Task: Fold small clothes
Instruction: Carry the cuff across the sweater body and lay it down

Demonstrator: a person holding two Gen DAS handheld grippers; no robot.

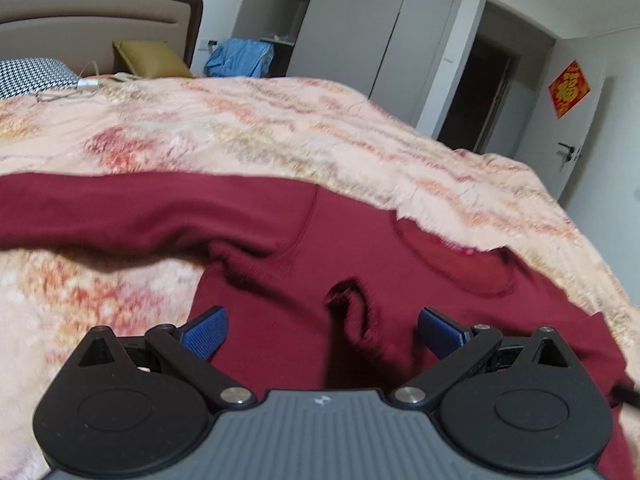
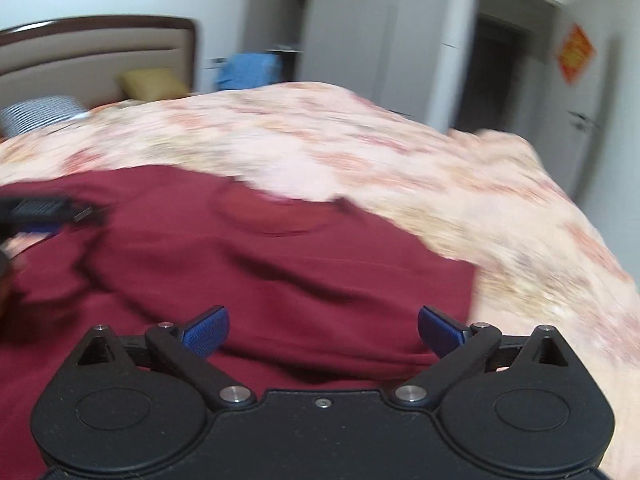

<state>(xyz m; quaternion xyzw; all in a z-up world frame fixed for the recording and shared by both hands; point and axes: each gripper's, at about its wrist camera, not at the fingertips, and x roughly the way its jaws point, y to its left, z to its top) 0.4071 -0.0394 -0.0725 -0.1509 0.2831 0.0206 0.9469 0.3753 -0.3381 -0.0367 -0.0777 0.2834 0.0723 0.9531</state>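
A dark red long-sleeved top (image 1: 304, 248) lies spread on the peach floral bedspread (image 1: 240, 128), neckline away from me, one sleeve stretched to the left. My left gripper (image 1: 323, 330) is open just above the top's body, with a small raised wrinkle between its blue pads. In the right wrist view the same top (image 2: 280, 272) fills the middle, and my right gripper (image 2: 323, 330) is open above its lower right part. The left gripper's fingers (image 2: 44, 208) show at the left edge of that view, over the top. Both grippers are empty.
The bed has a padded headboard (image 1: 92, 28), a yellow pillow (image 1: 146, 58) and a checked pillow (image 1: 32, 76) at the far end, with a white cable (image 1: 86, 84) nearby. A blue bundle (image 1: 240, 58), grey wardrobe (image 1: 380, 32) and doors stand beyond the bed.
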